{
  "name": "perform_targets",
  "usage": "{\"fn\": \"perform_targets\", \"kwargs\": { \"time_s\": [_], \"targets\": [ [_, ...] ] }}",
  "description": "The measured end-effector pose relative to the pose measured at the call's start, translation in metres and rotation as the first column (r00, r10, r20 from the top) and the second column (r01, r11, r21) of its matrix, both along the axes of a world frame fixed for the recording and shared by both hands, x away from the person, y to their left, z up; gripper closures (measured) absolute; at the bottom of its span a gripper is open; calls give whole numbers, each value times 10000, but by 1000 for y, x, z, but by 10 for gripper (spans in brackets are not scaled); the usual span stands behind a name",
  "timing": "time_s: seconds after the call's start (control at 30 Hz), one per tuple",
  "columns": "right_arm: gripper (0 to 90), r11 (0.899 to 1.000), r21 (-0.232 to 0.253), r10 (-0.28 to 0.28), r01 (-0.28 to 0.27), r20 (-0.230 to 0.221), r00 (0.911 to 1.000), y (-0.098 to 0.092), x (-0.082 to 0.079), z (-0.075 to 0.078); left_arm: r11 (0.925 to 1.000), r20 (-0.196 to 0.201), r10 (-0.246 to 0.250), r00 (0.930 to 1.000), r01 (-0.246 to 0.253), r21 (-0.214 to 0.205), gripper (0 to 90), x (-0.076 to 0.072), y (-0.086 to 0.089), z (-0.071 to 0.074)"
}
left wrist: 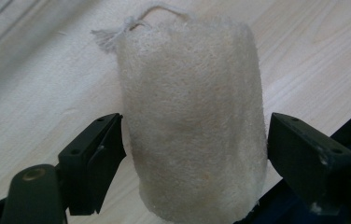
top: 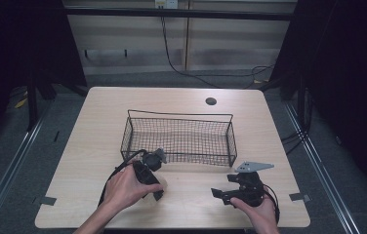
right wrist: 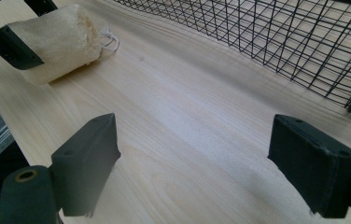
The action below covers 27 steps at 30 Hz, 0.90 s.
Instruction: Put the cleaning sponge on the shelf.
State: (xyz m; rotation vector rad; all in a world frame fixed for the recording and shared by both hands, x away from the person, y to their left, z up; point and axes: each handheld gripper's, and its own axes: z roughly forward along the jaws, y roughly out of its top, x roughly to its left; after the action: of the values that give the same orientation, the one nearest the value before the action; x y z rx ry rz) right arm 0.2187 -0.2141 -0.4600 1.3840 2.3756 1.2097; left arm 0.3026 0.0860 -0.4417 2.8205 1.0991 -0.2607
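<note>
Item 1, left side: the left gripper (top: 158, 191) is lying low over the table (top: 98, 112), held in the person's left hand (top: 125, 187), with its cable curling off toward the near left corner of the basket. In the left gripper view its jaws are standing apart on either side of a loofah sponge (left wrist: 192, 121); the left jaw is sitting just at the sponge's edge and the right jaw is showing a sliver of gap, so the gripper is straddling the sponge, not yet squeezing it.

Item 2: the loofah sponge, pale and fibrous, roughly cylindrical, is resting on its side on the wood in front of the basket's near left corner. A short white string loop (left wrist: 136, 21) is trailing from its far end.

Item 3, centre: a black wire basket (top: 179, 139) is sitting mid-table, beyond both grippers and apart from the sponge.

Item 4, right side: the right gripper (top: 218, 193) is resting near the front edge in the person's right hand (top: 259, 207), its grey plate (top: 254, 166) on top. Its jaws are gaping wide over bare wood, grasping nothing, and pointing toward the sponge.

Item 5: a dark round hole (top: 211, 101) is showing near the table's far edge.
</note>
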Motion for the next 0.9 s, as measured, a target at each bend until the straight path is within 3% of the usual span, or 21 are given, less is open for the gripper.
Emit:
{"fn": "perform_targets", "kwargs": {
  "time_s": [0.07,0.43,0.63,0.9],
  "targets": [
    [155,10000,-1,29,-29,3,10000,0,0,0,9998,-27,-60,10000,60,183,194,-1,-2,-2],
    [154,10000,21,23,-23,-50,10000,0,0,0,9996,-294,-246,9993,250,122,222,-1,-7,-11],
    [154,10000,21,14,-14,-62,10000,0,0,0,9995,-218,-225,9995,230,198,244,0,-5,-8],
    [153,10000,20,21,-21,-41,10000,0,0,0,9996,-124,-276,9995,276,-52,249,-2,1,0]
  ]
}}
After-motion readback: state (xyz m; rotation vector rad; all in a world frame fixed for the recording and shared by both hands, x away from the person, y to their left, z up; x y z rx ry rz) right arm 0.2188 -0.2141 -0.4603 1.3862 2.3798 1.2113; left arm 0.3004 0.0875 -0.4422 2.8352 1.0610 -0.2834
